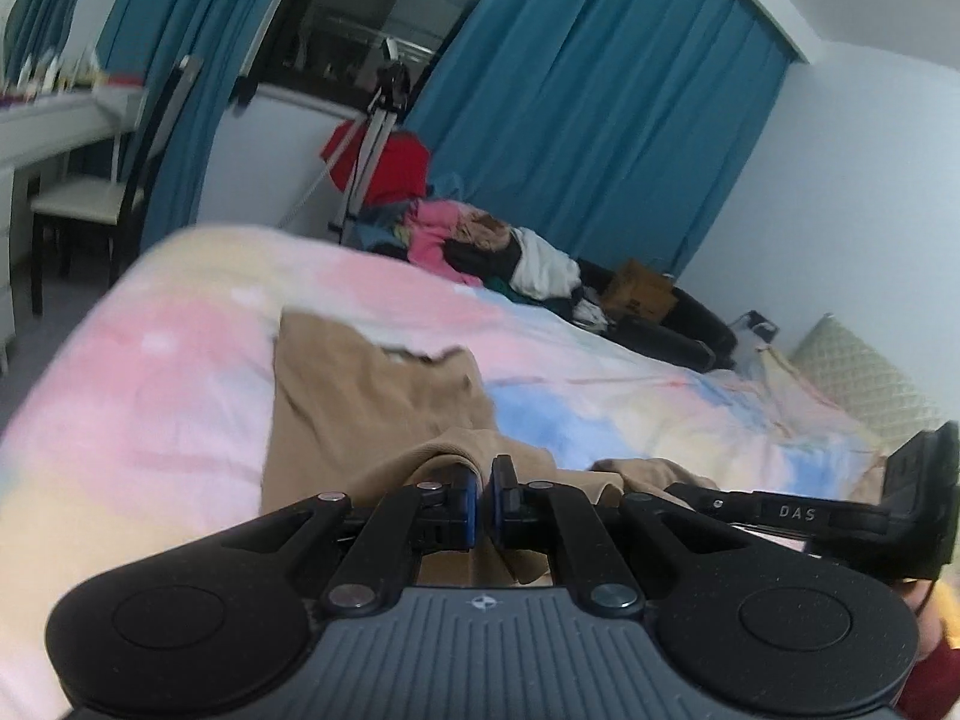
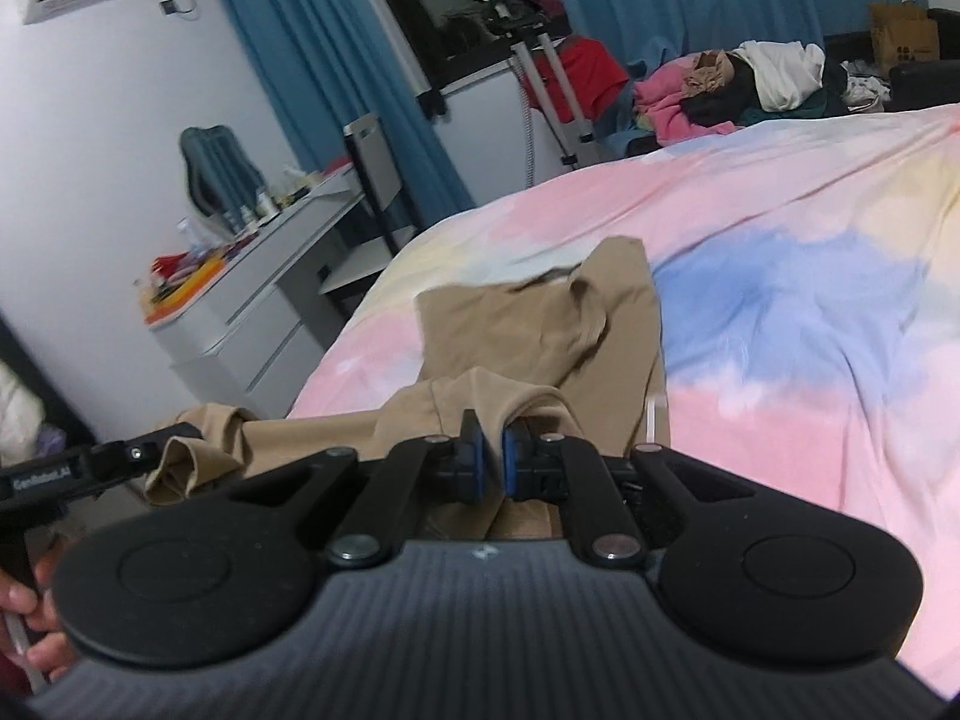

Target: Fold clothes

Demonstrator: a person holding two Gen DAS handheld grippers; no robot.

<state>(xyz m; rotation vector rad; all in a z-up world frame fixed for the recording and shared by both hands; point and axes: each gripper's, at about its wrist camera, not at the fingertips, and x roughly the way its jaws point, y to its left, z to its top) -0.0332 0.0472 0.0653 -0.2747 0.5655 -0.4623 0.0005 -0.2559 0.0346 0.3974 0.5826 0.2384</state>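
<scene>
My left gripper (image 1: 485,495) has its blue pads (image 1: 469,504) pressed together on a fold of the tan garment (image 1: 360,414), the cloth bunched up over the fingertips. My right gripper (image 2: 491,462) is pinching the same garment (image 2: 540,324) the same way, fabric caught between its pads (image 2: 475,461) and draped over them. In the left view the right gripper's body shows at the far right edge; in the right view the left one shows at the far left, with a hand (image 2: 30,606) on its handle.

The garment runs forward from both grips and lies on the bed (image 1: 150,360), its far part flat on the pastel pink, blue and yellow cover (image 2: 810,276), neckline away from me. The near end hangs lifted at the bed's edge.

Beyond the bed is a clothes pile (image 1: 480,240) with pink, white and dark pieces, a cardboard box (image 1: 639,294), a tripod (image 1: 366,162), blue curtains (image 1: 600,90), and a white desk (image 2: 252,276) with a chair (image 1: 102,192).
</scene>
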